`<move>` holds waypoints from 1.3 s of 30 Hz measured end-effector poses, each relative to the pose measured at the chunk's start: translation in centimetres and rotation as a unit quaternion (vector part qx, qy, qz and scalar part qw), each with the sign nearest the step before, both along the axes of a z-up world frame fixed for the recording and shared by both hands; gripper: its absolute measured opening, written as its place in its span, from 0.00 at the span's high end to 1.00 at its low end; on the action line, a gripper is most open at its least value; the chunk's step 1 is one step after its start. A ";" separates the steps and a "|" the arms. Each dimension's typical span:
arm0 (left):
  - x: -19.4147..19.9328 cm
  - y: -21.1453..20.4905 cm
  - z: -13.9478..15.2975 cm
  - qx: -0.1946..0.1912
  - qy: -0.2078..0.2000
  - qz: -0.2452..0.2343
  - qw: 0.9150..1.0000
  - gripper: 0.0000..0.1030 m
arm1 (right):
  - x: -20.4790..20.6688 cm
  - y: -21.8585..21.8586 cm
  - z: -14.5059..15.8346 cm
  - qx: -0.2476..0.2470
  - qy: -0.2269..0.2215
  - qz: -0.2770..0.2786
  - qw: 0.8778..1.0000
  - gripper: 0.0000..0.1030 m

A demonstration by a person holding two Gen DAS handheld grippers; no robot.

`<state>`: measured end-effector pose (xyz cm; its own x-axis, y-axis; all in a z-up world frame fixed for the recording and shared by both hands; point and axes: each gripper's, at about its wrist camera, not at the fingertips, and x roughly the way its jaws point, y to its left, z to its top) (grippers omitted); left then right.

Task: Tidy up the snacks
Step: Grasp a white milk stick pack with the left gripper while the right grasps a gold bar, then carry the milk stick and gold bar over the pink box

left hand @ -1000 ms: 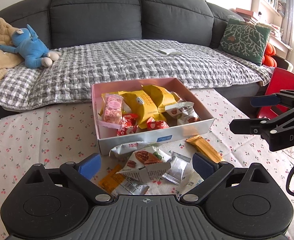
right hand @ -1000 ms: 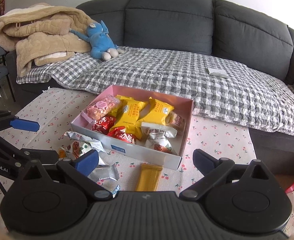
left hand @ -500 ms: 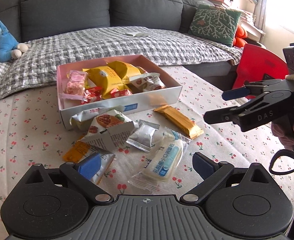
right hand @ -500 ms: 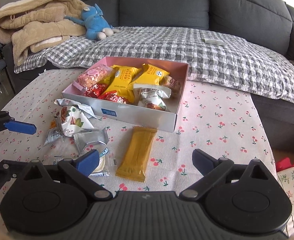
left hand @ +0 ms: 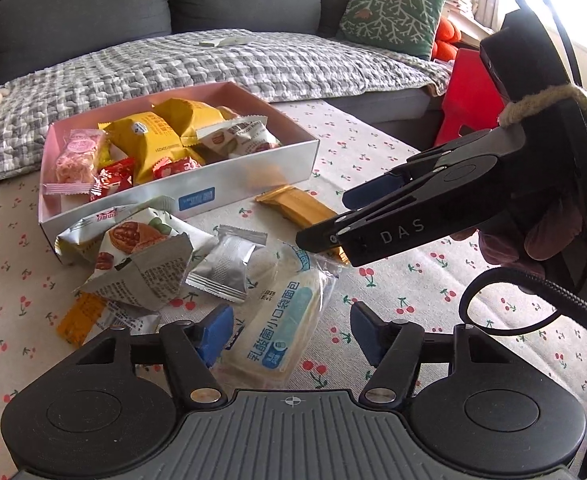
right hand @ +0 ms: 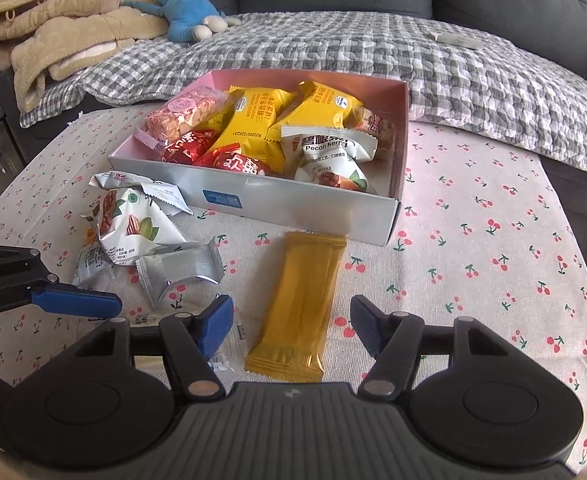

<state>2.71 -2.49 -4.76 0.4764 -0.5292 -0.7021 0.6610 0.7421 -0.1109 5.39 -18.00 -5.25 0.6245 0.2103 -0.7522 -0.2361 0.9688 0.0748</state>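
A pink-lined box [left hand: 233, 188] [right hand: 293, 200] with several snack packets inside stands on the cherry-print tablecloth. In front of it lie loose snacks: a nut packet [left hand: 141, 256] [right hand: 133, 224], a silver packet [left hand: 225, 268] [right hand: 181, 272], a golden bar [right hand: 301, 300] [left hand: 297, 208] and a white-and-blue bread packet [left hand: 285, 320]. My left gripper [left hand: 291, 336] is low over the bread packet, its jaws closing either side of it, pads not pressing. My right gripper [right hand: 291, 326] [left hand: 321, 220] straddles the near end of the golden bar, jaws closing, with gaps at both pads.
An orange packet [left hand: 79, 316] lies half under the nut packet. Behind the table is a grey sofa with a checked blanket [right hand: 373, 56], a blue plush toy [right hand: 185, 12], a beige coat [right hand: 53, 24] and a green cushion [left hand: 393, 16]. A red object [left hand: 465, 92] stands at the right.
Both grippers have come down toward the table and their jaws have narrowed. The left one swung onto the bread packet; the right one settled over the golden bar.
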 end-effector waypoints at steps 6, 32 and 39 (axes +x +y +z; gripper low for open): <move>0.0 -1.1 -0.9 0.029 -0.004 0.000 1.000 0.62 | 0.4 0.4 -0.3 -0.014 0.007 0.003 1.000 0.66; -1.0 -0.9 1.5 0.008 -0.020 0.015 1.000 0.83 | -0.7 -1.0 1.9 0.009 -0.006 -0.009 1.000 0.71; -1.2 -0.8 2.6 -0.006 -0.025 0.023 0.999 0.84 | -1.1 -1.6 2.8 0.027 -0.013 -0.017 0.999 0.71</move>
